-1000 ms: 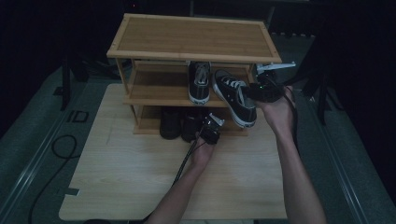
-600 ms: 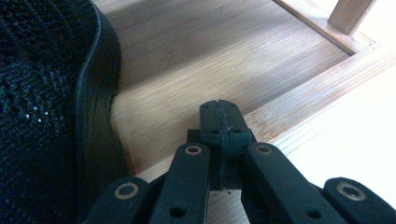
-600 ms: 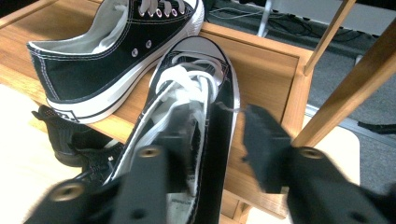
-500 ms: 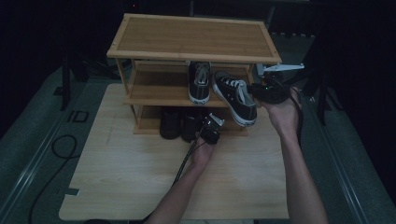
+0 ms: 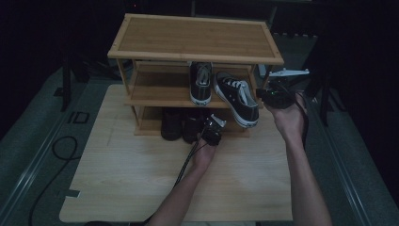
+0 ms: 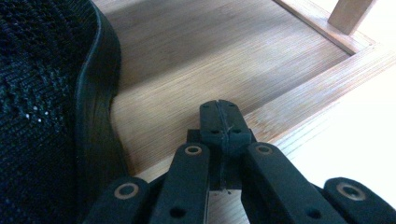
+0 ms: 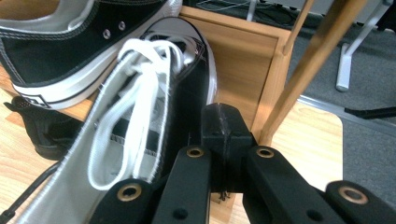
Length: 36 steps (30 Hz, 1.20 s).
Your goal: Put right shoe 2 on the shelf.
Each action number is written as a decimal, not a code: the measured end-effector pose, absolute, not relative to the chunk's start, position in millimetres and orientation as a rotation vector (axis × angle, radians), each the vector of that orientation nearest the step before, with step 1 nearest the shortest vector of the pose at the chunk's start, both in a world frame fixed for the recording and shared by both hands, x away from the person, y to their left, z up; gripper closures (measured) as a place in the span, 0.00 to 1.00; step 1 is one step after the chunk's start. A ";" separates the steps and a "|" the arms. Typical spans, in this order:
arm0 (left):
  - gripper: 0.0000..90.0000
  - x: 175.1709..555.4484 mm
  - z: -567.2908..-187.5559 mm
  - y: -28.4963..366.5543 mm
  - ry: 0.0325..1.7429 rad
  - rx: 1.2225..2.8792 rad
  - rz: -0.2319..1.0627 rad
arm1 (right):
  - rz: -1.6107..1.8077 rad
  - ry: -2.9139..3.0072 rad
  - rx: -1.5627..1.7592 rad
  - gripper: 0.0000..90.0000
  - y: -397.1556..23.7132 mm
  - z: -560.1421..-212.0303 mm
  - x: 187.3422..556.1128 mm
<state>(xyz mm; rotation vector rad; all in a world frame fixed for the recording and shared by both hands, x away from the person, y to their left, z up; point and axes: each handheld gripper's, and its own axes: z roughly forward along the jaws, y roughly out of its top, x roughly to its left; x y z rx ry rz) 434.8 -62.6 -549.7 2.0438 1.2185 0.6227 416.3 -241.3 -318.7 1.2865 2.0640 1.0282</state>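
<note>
A black-and-white sneaker (image 5: pixel 237 96) (image 7: pixel 140 116) lies slanted on the wooden rack's middle shelf (image 5: pixel 155 101), its heel jutting over the front edge. A matching sneaker (image 5: pixel 201 84) (image 7: pixel 60 51) sits straight beside it. My right gripper (image 5: pixel 275 96) (image 7: pixel 224 123) hovers at the slanted sneaker's right side. Its jaws have just been closing and now stand shut with nothing between them. My left gripper (image 5: pixel 211 132) (image 6: pixel 219 114) is shut and empty over the bottom shelf's front rim (image 6: pixel 299 98), next to a black knit shoe (image 6: pixel 42 116) (image 5: pixel 192 123).
The rack (image 5: pixel 197 35) stands at the far side of a light wooden table (image 5: pixel 141 188). Another dark shoe (image 5: pixel 171 123) sits on the bottom shelf. A rack post (image 7: pixel 280 79) rises just right of the right jaws. A cable (image 5: pixel 51 155) lies on the floor at left.
The right hand has drifted slightly to the right of the slanted sneaker, which stays put. The left hand has not moved.
</note>
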 end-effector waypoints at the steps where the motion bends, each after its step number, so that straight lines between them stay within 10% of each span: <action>1: 1.00 434.8 -549.7 -62.6 1.218 2.044 0.623 | 1.027 2.065 1.291 1.00 -242.5 -320.1 416.1; 36: 1.00 434.5 -549.6 -63.0 1.222 2.034 0.619 | 0.984 2.125 1.267 1.00 -256.6 -361.8 374.6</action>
